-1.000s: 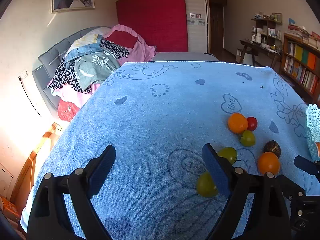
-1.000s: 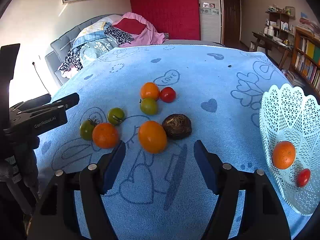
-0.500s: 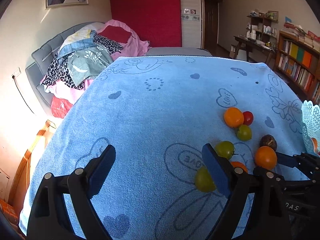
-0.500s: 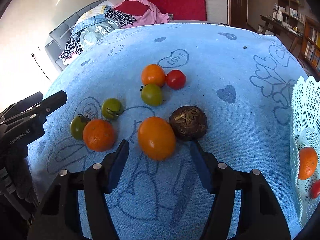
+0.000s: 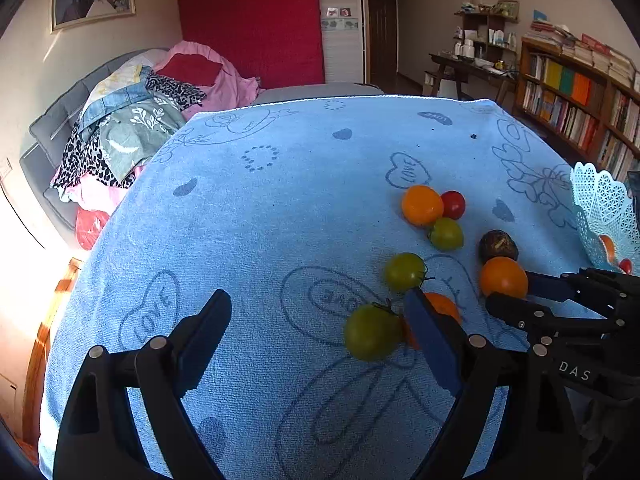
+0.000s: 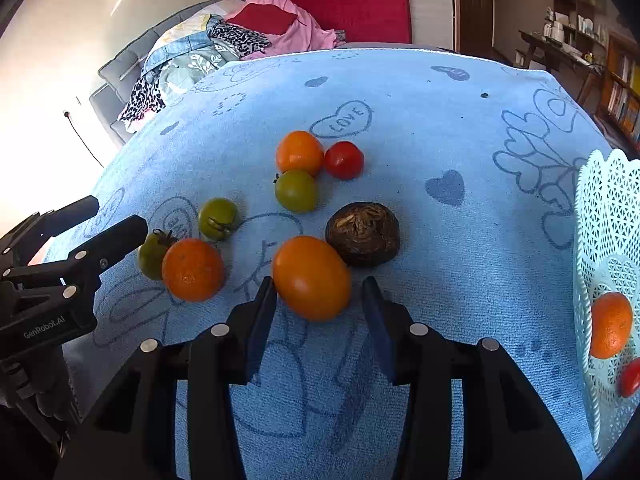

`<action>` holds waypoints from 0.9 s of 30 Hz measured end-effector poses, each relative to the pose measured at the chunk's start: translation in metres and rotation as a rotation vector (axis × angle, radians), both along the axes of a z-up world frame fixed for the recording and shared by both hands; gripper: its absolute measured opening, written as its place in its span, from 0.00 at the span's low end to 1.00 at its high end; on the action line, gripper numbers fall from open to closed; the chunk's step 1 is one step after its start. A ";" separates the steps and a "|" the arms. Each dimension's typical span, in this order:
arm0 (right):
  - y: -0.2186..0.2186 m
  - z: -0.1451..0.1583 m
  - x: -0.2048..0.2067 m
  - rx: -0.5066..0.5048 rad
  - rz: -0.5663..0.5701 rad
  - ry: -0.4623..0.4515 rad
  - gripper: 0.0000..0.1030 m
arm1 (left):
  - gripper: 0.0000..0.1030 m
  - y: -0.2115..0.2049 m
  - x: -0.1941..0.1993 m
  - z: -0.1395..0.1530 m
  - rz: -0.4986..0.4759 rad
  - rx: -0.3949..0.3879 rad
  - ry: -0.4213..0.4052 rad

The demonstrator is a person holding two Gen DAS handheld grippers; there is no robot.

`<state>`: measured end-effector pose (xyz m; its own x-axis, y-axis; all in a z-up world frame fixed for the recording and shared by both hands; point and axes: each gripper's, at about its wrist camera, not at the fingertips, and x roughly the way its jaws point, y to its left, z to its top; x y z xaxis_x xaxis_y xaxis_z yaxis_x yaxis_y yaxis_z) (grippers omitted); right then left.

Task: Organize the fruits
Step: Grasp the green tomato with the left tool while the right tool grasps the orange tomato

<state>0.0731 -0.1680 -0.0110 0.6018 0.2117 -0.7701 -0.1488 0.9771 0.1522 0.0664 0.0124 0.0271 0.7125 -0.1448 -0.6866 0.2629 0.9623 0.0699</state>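
Several fruits lie on a blue towel. My right gripper is open, its jaws either side of the near end of a large orange fruit, also seen in the left wrist view. A dark brown fruit touches it behind. To the left lie an orange and two green tomatoes. Farther back sit an orange fruit, a red tomato and a green tomato. My left gripper is open above the towel, left of a green tomato.
A white lattice basket stands at the right edge, holding an orange and a red tomato. A sofa heaped with clothes is beyond the table's left side. Bookshelves stand at the right.
My right gripper has moved forward and down so its jaws now flank the large orange fruit. My left gripper has shifted slightly and stays open.
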 end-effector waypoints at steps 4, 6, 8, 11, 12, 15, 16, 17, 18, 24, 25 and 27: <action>-0.003 -0.001 -0.004 0.007 -0.003 0.001 0.41 | 0.77 -0.011 -0.006 -0.007 -0.067 0.047 0.002; -0.002 -0.001 -0.005 0.006 -0.003 0.000 0.41 | 0.70 -0.011 -0.005 -0.010 -0.074 0.054 0.011; -0.002 -0.001 -0.005 0.006 -0.002 0.002 0.41 | 0.67 -0.012 -0.004 -0.011 -0.085 0.051 0.013; -0.001 -0.001 -0.004 0.005 0.003 0.006 0.41 | 0.65 -0.012 -0.005 -0.013 -0.103 0.047 0.013; -0.001 -0.001 -0.003 0.007 0.004 0.007 0.41 | 0.64 -0.011 -0.003 -0.013 -0.105 0.040 0.018; 0.001 0.000 0.000 0.017 0.009 0.010 0.41 | 0.60 -0.007 0.000 -0.015 -0.114 0.017 0.040; 0.002 0.000 0.002 0.022 0.011 0.011 0.41 | 0.60 -0.004 0.002 -0.016 -0.119 0.011 0.051; 0.003 0.000 0.003 0.026 0.012 0.012 0.41 | 0.60 -0.002 0.004 -0.017 -0.125 0.002 0.063; 0.003 0.000 0.005 0.029 0.013 0.013 0.41 | 0.60 0.002 0.005 -0.017 -0.135 -0.016 0.074; 0.004 0.000 0.010 0.042 0.012 0.017 0.41 | 0.60 0.006 0.006 -0.019 -0.152 -0.054 0.096; 0.004 0.000 0.012 0.045 0.012 0.018 0.41 | 0.60 0.006 0.006 -0.019 -0.160 -0.048 0.093; 0.005 -0.001 0.014 0.048 0.014 0.017 0.41 | 0.60 0.007 0.004 -0.019 -0.174 -0.046 0.093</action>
